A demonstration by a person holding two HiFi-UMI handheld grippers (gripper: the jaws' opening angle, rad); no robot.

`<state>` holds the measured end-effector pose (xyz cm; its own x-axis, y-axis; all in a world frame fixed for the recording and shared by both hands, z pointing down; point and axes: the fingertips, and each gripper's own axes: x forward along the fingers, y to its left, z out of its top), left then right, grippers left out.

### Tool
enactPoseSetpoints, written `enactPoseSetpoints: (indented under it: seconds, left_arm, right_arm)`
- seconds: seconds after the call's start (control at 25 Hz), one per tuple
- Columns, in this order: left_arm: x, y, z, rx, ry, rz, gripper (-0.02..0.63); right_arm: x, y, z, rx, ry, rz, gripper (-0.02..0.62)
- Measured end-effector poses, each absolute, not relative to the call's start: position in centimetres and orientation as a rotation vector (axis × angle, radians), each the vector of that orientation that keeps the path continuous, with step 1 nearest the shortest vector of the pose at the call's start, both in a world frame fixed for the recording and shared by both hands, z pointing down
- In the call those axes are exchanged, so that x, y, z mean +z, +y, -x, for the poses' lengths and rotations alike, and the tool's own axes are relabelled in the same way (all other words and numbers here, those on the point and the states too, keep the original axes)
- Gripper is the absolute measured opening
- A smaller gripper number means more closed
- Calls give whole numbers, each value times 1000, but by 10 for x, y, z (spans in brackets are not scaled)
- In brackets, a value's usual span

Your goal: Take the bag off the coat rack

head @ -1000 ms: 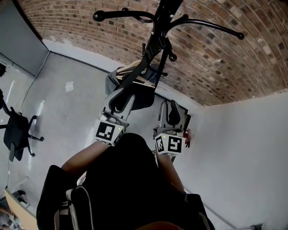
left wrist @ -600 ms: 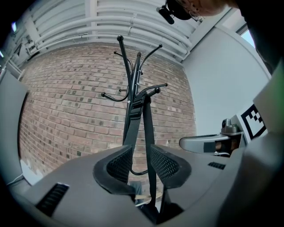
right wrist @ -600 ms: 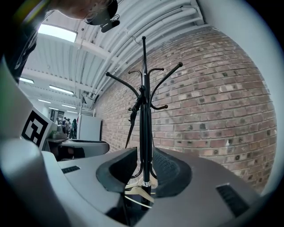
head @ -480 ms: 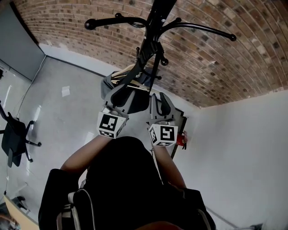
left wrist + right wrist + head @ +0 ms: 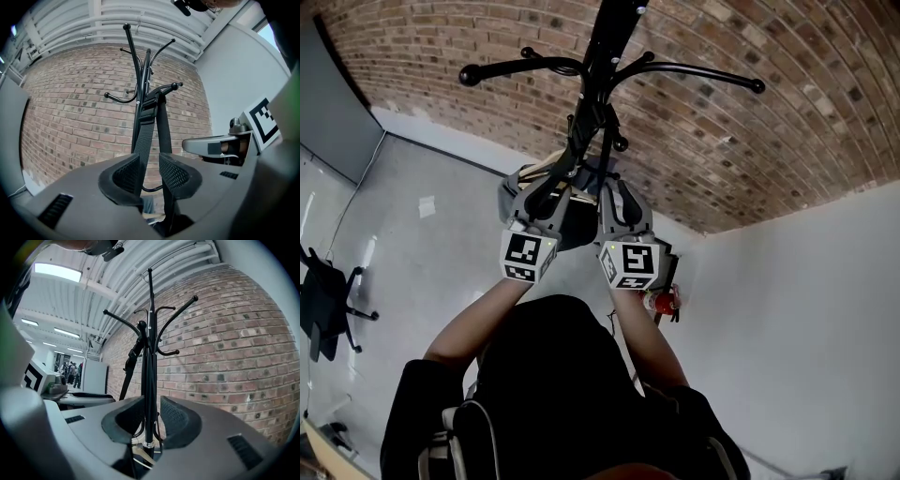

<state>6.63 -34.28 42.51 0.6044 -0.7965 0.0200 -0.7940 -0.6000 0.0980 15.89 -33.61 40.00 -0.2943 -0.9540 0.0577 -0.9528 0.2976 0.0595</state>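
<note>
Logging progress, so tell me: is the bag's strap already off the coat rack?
No, the strap hangs from a hook of the coat rack.

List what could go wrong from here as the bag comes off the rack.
1. The strap hangs over a knobbed hook. The left claw is open around the strap, so a pull down or sideways rather than up may snag it on the knob and tip the coat rack.
2. The right claw only brackets the rack, jaws apart, so it probably cannot steady it if it sways.
</note>
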Motion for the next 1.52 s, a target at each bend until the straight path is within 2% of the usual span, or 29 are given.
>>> enactPoseSetpoints:
  seconds: [1.2, 1.52]
  left_arm:
    - [422, -388, -84, -10, -1413, -2679, 124]
    - [421, -391, -75, -13, -1437, -2672, 121]
  right_arm:
    - [410, -407, -152, -100, -2356, -1768, 97]
    - [411, -406, -148, -88, -2379, -1765, 34]
